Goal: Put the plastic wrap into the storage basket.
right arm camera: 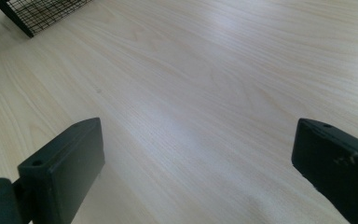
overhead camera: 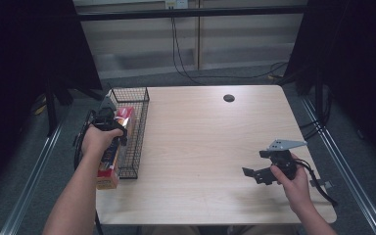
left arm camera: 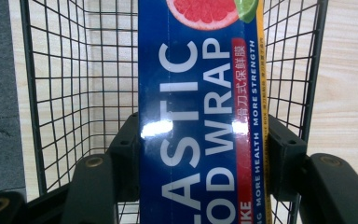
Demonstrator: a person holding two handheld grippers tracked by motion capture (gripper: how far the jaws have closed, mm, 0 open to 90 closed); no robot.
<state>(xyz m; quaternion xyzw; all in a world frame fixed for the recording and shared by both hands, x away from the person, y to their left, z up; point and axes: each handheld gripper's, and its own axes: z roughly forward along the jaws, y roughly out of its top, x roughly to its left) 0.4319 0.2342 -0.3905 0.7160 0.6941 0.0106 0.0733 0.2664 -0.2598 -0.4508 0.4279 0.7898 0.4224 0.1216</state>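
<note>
**Over the wire basket: left tool carrying a box of plastic wrap**

At the counter's left edge, the left tool [overhead camera: 108,119] pinches a long blue box [left arm camera: 198,116] of plastic food wrap, one jaw pressed on each long side. In the left gripper view the box runs straight up the middle of the frame, white lettering along it and a cut grapefruit printed at its far end. Behind and around that far end stands the black wire basket [left arm camera: 60,84], its mesh walls on both sides, pale wood showing through the grid.

From the high view, the box [overhead camera: 111,161] lies lengthwise along the basket [overhead camera: 139,132], its near end sticking out past the basket's near wall towards the person. It cannot be told whether the far end touches the basket floor or hangs above it. The person's left hand [overhead camera: 98,139] wraps the tool's handle.

Well apart, near the counter's right front corner, the right tool [overhead camera: 254,172] is held low, jaws spread wide with nothing between them. Its own view looks across bare pale wood, with a corner of the basket far off at the top left.

The counter [overhead camera: 210,147] is otherwise bare apart from a small dark round spot [overhead camera: 229,98] near its far edge.

Judging by this, the box is gripped and lined up with the basket, so the work looks well along. What seems left is to settle the box fully inside and let go.
</note>
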